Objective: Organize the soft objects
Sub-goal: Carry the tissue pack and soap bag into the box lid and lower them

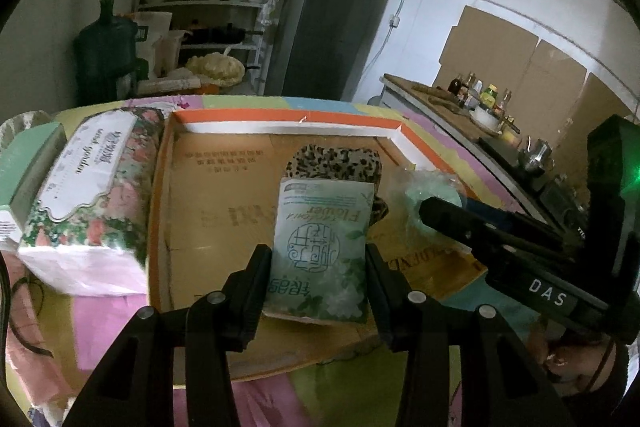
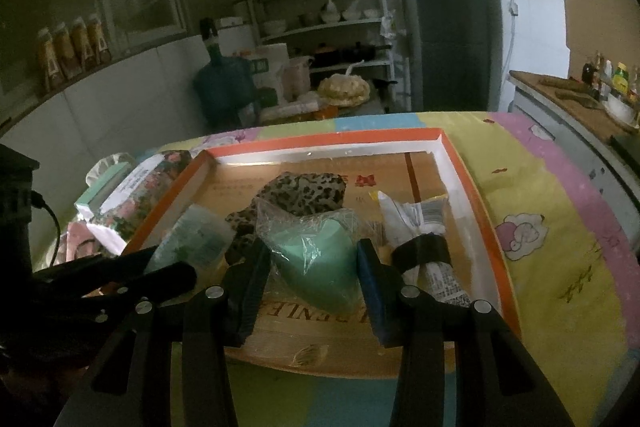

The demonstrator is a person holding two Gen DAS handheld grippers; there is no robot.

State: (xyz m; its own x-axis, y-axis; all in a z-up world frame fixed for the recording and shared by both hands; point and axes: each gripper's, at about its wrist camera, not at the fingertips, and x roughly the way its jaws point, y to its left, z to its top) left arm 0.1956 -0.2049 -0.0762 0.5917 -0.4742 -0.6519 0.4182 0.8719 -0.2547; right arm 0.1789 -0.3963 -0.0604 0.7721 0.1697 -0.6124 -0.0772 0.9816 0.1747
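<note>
My left gripper [image 1: 316, 255] is shut on a pale green tissue packet [image 1: 320, 227] printed "Flower", held over the near part of an orange-rimmed cardboard tray [image 1: 288, 117]. Right beside it, my right gripper [image 2: 314, 247] is shut on a mint green soft block in clear plastic [image 2: 320, 259], also over the tray [image 2: 452, 163]. A leopard-print cloth [image 1: 332, 159] [image 2: 304, 191] lies on the tray floor behind both. In the right wrist view the left gripper [image 2: 160, 275] and its packet [image 2: 192, 239] show at the left. The right gripper [image 1: 436, 211] enters the left wrist view from the right.
A floral tissue pack [image 1: 92, 187] and a green box [image 1: 24, 163] lie left of the tray on a colourful patchwork sheet [image 2: 560, 227]. A rolled white packet with a black band [image 2: 420, 239] lies in the tray's right side. Shelves, a fridge and a counter stand behind.
</note>
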